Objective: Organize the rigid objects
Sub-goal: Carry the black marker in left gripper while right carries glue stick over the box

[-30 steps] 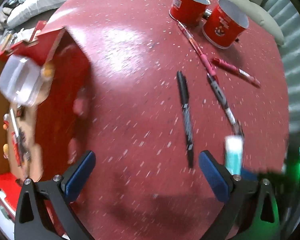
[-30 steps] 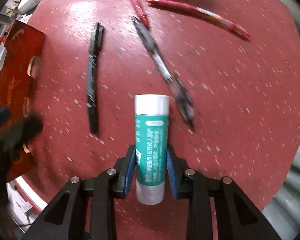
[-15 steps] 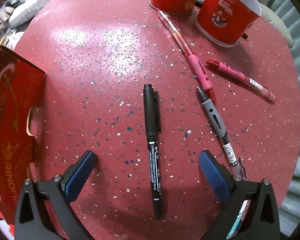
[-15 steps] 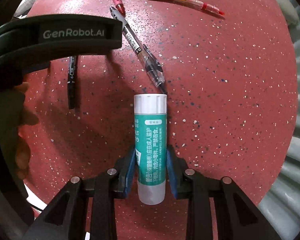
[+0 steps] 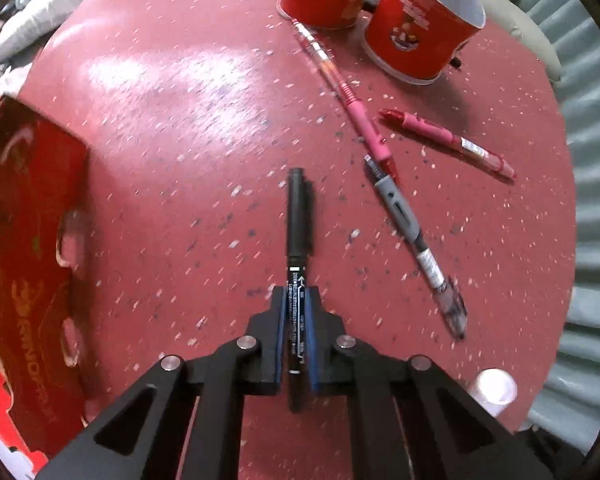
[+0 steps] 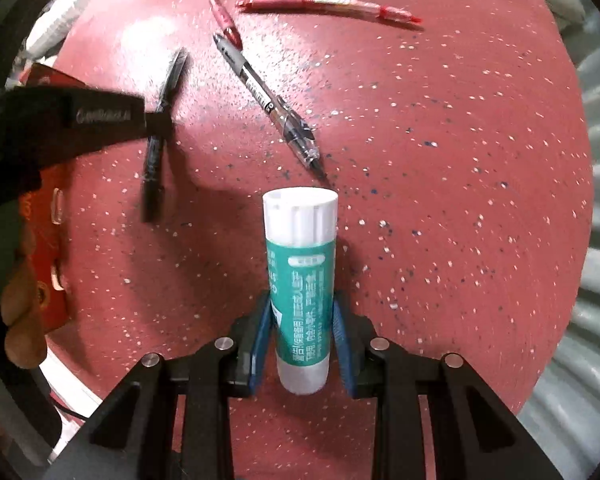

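A red speckled counter (image 5: 188, 128) carries a red printed carton (image 5: 24, 264) at its left edge and two red cups (image 5: 420, 32) at the far side. The right gripper (image 6: 302, 320) is clamped on an upright green-labelled glue stick (image 6: 300, 280), and the left gripper (image 5: 296, 320) has its blue pads pressed narrow around a black marker (image 5: 298, 216). Right of the marker, a grey-grip pen (image 5: 412, 240) and two pink pens (image 5: 444, 140) lie loose.
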Motion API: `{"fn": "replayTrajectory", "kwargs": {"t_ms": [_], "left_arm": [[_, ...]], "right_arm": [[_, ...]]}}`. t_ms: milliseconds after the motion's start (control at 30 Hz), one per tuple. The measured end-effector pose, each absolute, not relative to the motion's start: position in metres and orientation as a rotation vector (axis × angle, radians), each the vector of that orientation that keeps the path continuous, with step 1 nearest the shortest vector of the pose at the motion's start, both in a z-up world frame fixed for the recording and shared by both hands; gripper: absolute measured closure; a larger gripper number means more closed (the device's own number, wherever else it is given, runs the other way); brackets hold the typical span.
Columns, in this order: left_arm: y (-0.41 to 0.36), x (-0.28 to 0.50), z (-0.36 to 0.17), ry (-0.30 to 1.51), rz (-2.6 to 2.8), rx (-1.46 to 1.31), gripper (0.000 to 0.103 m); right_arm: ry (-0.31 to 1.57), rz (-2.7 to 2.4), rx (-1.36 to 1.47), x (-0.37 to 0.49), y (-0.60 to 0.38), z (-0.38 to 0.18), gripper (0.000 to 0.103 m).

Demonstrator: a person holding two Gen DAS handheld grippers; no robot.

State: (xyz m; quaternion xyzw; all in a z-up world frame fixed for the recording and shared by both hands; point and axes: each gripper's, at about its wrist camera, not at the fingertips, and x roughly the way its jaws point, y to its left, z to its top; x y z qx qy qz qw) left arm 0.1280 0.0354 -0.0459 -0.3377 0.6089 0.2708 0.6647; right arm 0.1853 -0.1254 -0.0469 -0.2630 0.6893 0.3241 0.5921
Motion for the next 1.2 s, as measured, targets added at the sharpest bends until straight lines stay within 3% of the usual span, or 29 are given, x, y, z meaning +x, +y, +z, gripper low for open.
{"fn": "replayTrajectory", "kwargs": {"t_ms": [733,1200], "left_arm": [[-0.027,-0.003,0.058,1.347,0.364,-0.563,0.094],[0.012,-0.050,0.084,1.251,0.426,-0.601,0.094]], "right_arm": [[1.612,0.710,-0.490,0.125,-0.161,0.026,0.072],[1.543,0.763,-0.540,0.090,-0.115,0.050,0.072]]}}
